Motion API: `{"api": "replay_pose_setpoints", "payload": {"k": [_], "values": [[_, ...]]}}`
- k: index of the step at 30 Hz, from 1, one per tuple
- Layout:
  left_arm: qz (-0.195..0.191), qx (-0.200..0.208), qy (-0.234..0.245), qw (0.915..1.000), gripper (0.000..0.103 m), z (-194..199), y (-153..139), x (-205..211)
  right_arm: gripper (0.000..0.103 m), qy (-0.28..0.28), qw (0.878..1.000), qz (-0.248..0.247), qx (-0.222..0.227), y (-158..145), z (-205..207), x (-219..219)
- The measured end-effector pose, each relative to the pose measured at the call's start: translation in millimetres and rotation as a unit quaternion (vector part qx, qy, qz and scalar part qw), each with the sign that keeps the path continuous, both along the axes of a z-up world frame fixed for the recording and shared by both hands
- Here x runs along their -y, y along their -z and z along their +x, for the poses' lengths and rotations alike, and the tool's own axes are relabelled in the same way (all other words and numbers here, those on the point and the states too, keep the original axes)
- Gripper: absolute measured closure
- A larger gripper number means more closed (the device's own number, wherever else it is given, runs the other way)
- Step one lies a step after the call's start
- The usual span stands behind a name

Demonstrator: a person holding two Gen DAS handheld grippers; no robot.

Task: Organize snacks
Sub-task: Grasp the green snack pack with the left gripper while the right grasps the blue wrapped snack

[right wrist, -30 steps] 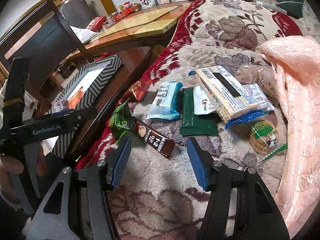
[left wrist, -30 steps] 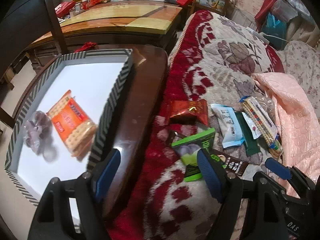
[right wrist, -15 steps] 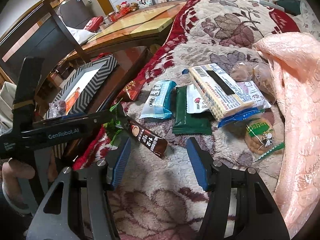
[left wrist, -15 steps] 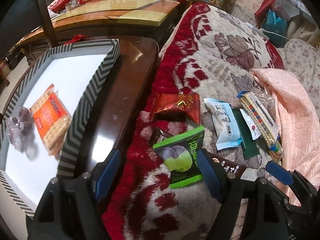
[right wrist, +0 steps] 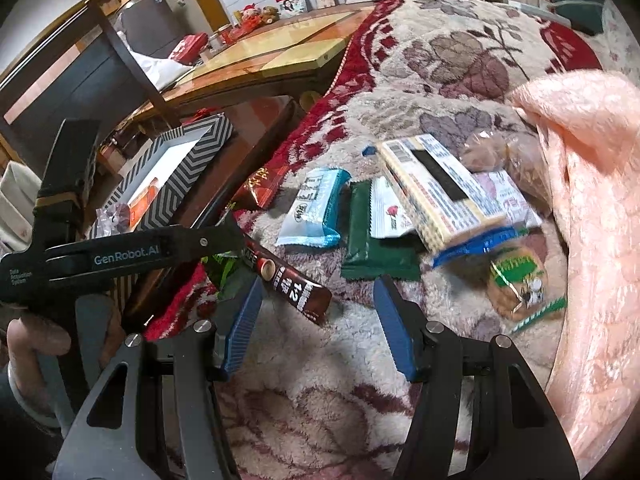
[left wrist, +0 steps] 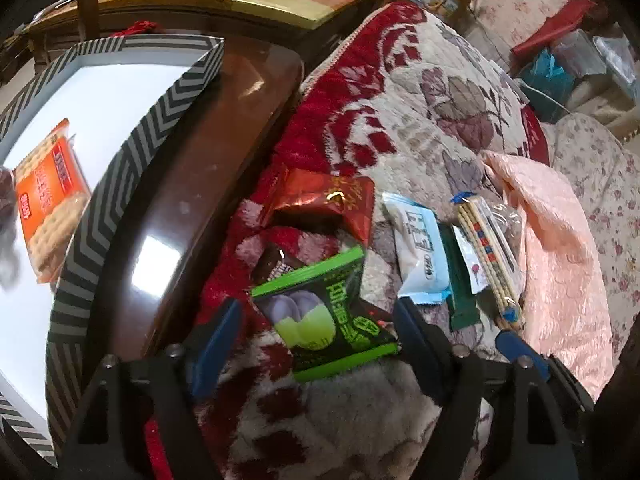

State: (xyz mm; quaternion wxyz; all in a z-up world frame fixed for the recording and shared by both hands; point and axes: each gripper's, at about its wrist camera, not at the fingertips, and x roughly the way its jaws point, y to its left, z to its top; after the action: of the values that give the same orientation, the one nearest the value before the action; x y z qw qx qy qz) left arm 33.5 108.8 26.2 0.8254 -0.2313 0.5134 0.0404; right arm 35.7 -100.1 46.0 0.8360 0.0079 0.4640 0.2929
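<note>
A green snack packet (left wrist: 328,320) lies on the red and cream fleece blanket (left wrist: 400,112), partly over a brown coffee stick (right wrist: 296,288). My left gripper (left wrist: 316,344) is low over the green packet with a blue pad on each side. Its jaws are closing and the pads are not pressing on the packet. My right gripper (right wrist: 318,320) hovers open above the blanket, with the end of the coffee stick between its fingers, untouched. The box with the zigzag rim (left wrist: 132,184) stands at the left and holds an orange cracker packet (left wrist: 48,208).
More snacks lie on the blanket: a red packet (left wrist: 324,200), a light blue one (right wrist: 316,212), a dark green one (right wrist: 372,240), a long cracker pack (right wrist: 440,192) and a round cookie (right wrist: 516,280). A pink quilt (right wrist: 592,200) bounds the right. The box rests on a dark glossy table (left wrist: 224,128).
My left gripper has swung right from the box and come down over the green packet, and its jaws have narrowed. The right gripper has stayed where it was.
</note>
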Motion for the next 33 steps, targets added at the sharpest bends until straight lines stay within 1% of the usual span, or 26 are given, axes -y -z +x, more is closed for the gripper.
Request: {"api": "replay_pose_setpoints", "payload": {"k": [1, 3, 4, 8, 12, 13, 16, 18, 19, 20, 21, 24, 25, 26, 27, 28, 29, 31, 33], "values": [[0.001, 0.0, 0.0, 1.0, 0.051, 0.4, 1.1, -0.6, 0.045, -0.003, 1.0, -0.002, 0.003, -1.3, 0.9, -1.4], [-0.006, 0.004, -0.007, 1.0, 0.059, 0.7, 3.3, -4.7, 0.045, -0.008, 1.0, -0.003, 0.006, -3.8, 3.2, -5.8], [-0.009, 0.01, -0.01, 0.9999, 0.076, 0.0, 2.9, -7.0, 0.045, -0.011, 1.0, -0.002, 0.007, -5.2, 4.7, -8.6], [0.001, 0.023, -0.007, 0.9997, 0.086, -2.4, -1.1, -10.1, 0.045, -0.019, 1.0, -0.014, 0.012, -8.1, 14.9, -25.5], [0.016, 0.032, -0.001, 0.9994, 0.091, -7.8, -8.2, -9.5, 0.045, -0.025, 0.999, -0.022, 0.016, -8.3, 31.8, -45.8], [0.022, 0.031, 0.0, 0.9993, 0.093, -9.2, -9.6, -9.5, 0.045, -0.027, 0.999, -0.031, 0.019, -7.3, 36.8, -52.9], [0.032, 0.032, 0.004, 0.999, 0.093, -12.3, -10.7, -10.2, 0.045, -0.03, 0.997, -0.066, 0.008, 2.8, 52.9, -71.1], [0.027, 0.031, 0.004, 0.9991, 0.093, -12.0, -7.3, -12.2, 0.047, -0.025, 0.996, -0.089, -0.008, 13.5, 64.1, -79.0], [0.02, 0.029, 0.003, 0.9994, 0.093, -11.1, -5.0, -13.5, 0.056, -0.025, 0.995, -0.095, -0.022, 21.0, 70.3, -81.5], [0.012, 0.027, 0.005, 0.9995, 0.093, -10.3, -3.2, -13.9, 0.072, -0.023, 0.994, -0.099, -0.031, 26.5, 74.6, -82.3], [0.005, 0.026, 0.008, 0.9996, 0.093, -9.2, -1.6, -13.7, 0.073, -0.021, 0.994, -0.098, -0.04, 31.7, 77.9, -80.9], [-0.003, 0.026, 0.003, 0.9997, 0.089, -8.1, 0.6, -13.8, 0.073, -0.02, 0.995, -0.091, -0.035, 30.2, 76.4, -73.9], [-0.009, 0.022, 0.002, 0.9997, 0.083, -7.2, 2.3, -13.8, 0.073, -0.022, 0.995, -0.089, -0.031, 27.1, 73.7, -71.2], [-0.016, 0.016, 0.0, 0.9998, 0.074, -5.6, 5.3, -13.7, 0.073, -0.022, 0.996, -0.087, -0.027, 23.6, 70.9, -68.7], [-0.025, 0.007, -0.002, 0.9997, 0.069, -4.2, 9.3, -13.6, 0.073, -0.021, 0.996, -0.083, -0.019, 17.5, 66.8, -64.8], [-0.032, -0.001, -0.003, 0.9995, 0.06, -3.9, 12.9, -13.4, 0.073, -0.021, 0.997, -0.079, -0.015, 14.2, 64.7, -62.4], [-0.036, -0.002, -0.005, 0.9993, 0.059, -4.7, 15.5, -12.6, 0.073, -0.02, 0.997, -0.074, -0.011, 9.9, 61.3, -59.3], [-0.028, 0.001, -0.005, 0.9996, 0.059, -5.9, 16.4, -10.6, 0.073, -0.016, 0.998, -0.06, -0.004, 2.5, 54.4, -51.6], [-0.027, 0.004, -0.001, 0.9996, 0.069, -7.3, 14.1, -9.3, 0.073, -0.013, 0.999, -0.05, -0.003, -1.1, 49.8, -45.7]]}}
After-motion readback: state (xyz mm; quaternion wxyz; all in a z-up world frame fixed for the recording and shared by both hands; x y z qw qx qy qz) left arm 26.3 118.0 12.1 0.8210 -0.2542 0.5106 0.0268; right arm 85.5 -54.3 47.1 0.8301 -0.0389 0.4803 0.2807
